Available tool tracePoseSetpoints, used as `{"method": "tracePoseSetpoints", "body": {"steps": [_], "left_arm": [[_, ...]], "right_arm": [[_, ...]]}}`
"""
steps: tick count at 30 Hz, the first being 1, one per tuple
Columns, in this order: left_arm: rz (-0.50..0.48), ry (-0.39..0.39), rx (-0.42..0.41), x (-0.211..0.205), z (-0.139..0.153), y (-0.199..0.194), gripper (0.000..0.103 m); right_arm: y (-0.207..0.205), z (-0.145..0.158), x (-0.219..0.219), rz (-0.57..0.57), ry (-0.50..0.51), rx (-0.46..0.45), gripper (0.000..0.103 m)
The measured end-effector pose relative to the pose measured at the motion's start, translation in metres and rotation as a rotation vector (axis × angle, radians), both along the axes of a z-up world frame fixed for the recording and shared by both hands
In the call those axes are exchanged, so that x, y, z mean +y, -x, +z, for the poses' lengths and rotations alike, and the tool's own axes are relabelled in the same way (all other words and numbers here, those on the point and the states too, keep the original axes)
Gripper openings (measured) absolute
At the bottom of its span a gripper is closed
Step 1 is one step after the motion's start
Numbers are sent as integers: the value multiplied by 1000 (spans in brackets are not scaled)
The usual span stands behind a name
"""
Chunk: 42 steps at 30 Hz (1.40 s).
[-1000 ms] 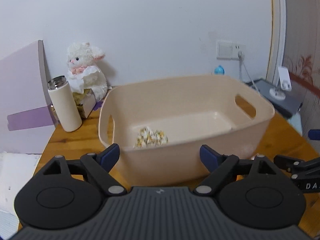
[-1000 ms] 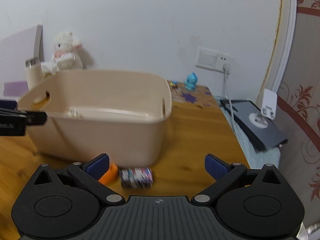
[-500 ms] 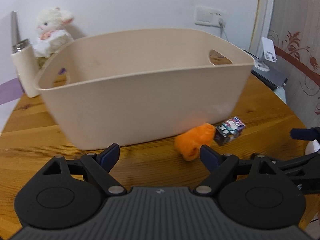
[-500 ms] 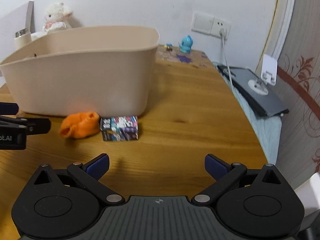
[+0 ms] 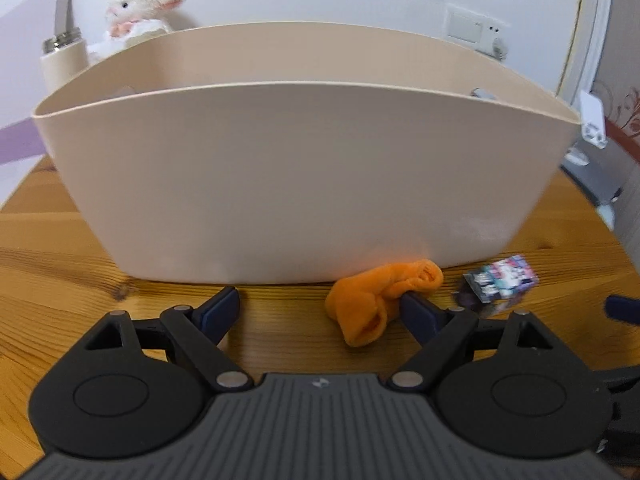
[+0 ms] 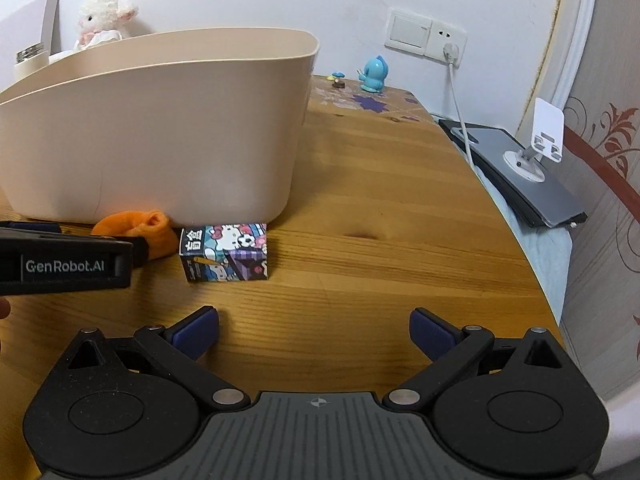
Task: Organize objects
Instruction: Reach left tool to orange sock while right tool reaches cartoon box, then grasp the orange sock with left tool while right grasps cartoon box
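Here, both the left gripper [image 5: 320, 304] and right gripper [image 6: 314, 330] stand spread apart, the orange sock [image 5: 380, 300] at the left's one o'clock, touching its right finger.

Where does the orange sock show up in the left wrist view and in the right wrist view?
Left wrist view: the orange sock lies right of centre on the wooden table, in front of the beige bin, against the left gripper's right finger.
Right wrist view: the sock sits at the left edge, partly behind the left gripper's arm.
Shared landmark: the cartoon-printed box just right of the sock.
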State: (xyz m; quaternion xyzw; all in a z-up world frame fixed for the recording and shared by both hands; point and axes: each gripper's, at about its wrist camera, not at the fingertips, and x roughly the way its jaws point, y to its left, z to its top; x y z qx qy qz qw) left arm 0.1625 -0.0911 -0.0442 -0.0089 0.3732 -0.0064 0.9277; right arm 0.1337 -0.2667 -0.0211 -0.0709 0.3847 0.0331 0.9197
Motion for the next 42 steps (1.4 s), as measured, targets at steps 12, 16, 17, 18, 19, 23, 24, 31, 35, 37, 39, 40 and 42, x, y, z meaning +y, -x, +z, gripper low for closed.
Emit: {"method": "tracePoseSetpoints", "body": {"steps": [12, 16, 17, 18, 19, 23, 24, 31, 35, 37, 39, 40, 42], "left_arm": [[-18, -9, -51, 48, -4, 5, 94], [-38, -7, -103, 46, -4, 9, 88], [-41, -4, -108, 46, -3, 10, 87], [-46, 6, -112, 47, -2, 11, 80], [-56, 10, -120, 46, -1, 13, 69], [-118, 0, -134, 40, 0, 19, 39], [-132, 6, -133, 39, 0, 20, 29], [-163, 6, -98, 42, 6, 30, 10], [-180, -19, -94, 48, 13, 41, 10], [-181, -7, -98, 54, 19, 48, 10], [-179, 2, -112, 60, 27, 55, 10], [-179, 2, -121, 63, 31, 59, 10], [-179, -3, -141, 68, 41, 65, 10]], "right_arm": [[-16, -6, 25, 36, -76, -29, 103], [-24, -8, 31, 18, -85, -45, 103], [-25, -8, 30, 12, -94, -45, 101], [-26, -8, 29, 11, -109, -46, 98], [-24, -8, 29, 7, -113, -53, 95], [-19, -5, 31, 5, -108, -75, 69], [-18, -4, 32, 4, -109, -77, 54], [-2, 5, 35, 15, -103, -78, 47], [12, 21, 36, 25, -109, -109, 47], [20, 31, 37, 34, -110, -128, 47], [28, 40, 39, 45, -110, -148, 47], [33, 44, 40, 51, -108, -160, 47], [42, 53, 43, 50, -97, -191, 47]]}}
